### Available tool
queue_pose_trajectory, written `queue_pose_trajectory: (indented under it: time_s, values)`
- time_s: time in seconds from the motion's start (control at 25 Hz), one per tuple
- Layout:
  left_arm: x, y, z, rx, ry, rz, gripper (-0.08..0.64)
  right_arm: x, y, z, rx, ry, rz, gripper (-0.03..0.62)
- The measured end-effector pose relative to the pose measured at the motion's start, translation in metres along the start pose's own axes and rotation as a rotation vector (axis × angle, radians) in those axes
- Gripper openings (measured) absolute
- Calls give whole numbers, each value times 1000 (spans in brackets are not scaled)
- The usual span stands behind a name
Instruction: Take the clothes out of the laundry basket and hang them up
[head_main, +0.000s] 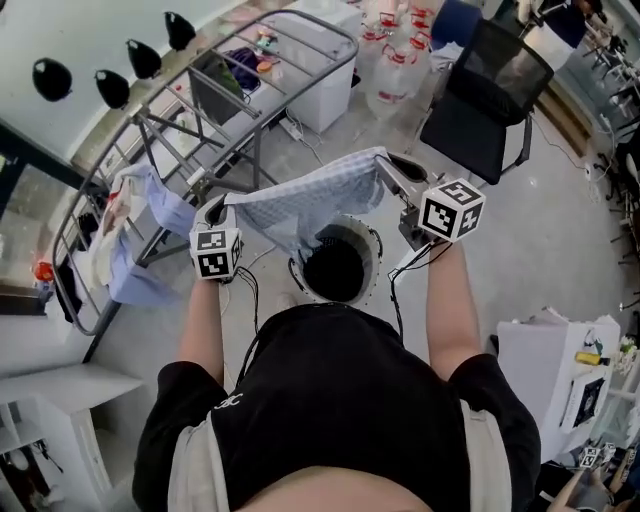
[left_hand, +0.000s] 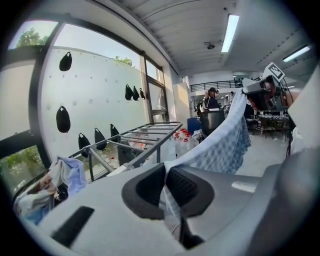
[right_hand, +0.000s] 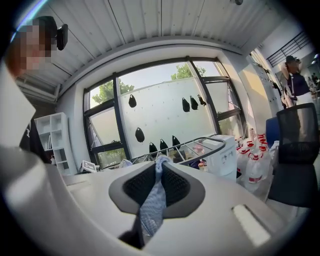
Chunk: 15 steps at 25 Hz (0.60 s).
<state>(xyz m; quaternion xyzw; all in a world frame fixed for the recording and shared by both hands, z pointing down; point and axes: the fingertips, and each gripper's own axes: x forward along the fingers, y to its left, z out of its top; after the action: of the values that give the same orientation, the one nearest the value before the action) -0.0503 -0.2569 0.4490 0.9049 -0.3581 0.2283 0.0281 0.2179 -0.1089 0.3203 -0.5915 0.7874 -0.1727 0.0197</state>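
A blue-and-white checked cloth is stretched between my two grippers above the round white laundry basket, whose inside looks dark. My left gripper is shut on one corner of the cloth. My right gripper is shut on the other end, and the cloth is pinched between its pads. The metal drying rack stands to the left and beyond the cloth, with several garments draped over its near end.
A black office chair stands at the right rear. A white box and several plastic bottles stand behind the rack. A white cabinet is at the right, white shelving at the lower left.
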Motion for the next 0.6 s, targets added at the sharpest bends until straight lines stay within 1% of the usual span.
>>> queue_pose_trajectory:
  time_s: [0.08, 0.2, 0.36, 0.48, 0.6]
  values:
    - [-15, 5, 13, -2, -26, 33, 10, 1, 2, 8, -18, -10, 22, 51]
    - [-36, 6, 29, 27, -61, 80, 10, 2, 5, 20, -56, -16, 51, 51]
    - [-52, 9, 40, 75, -50, 159, 11, 5, 3, 36, -121, -8, 97, 51]
    - [-61, 12, 50, 97, -47, 199, 11, 11, 0, 43, -164, 3, 127, 51]
    - [-66, 17, 69, 126, -68, 232, 11, 25, -9, 55, -203, 9, 130, 51]
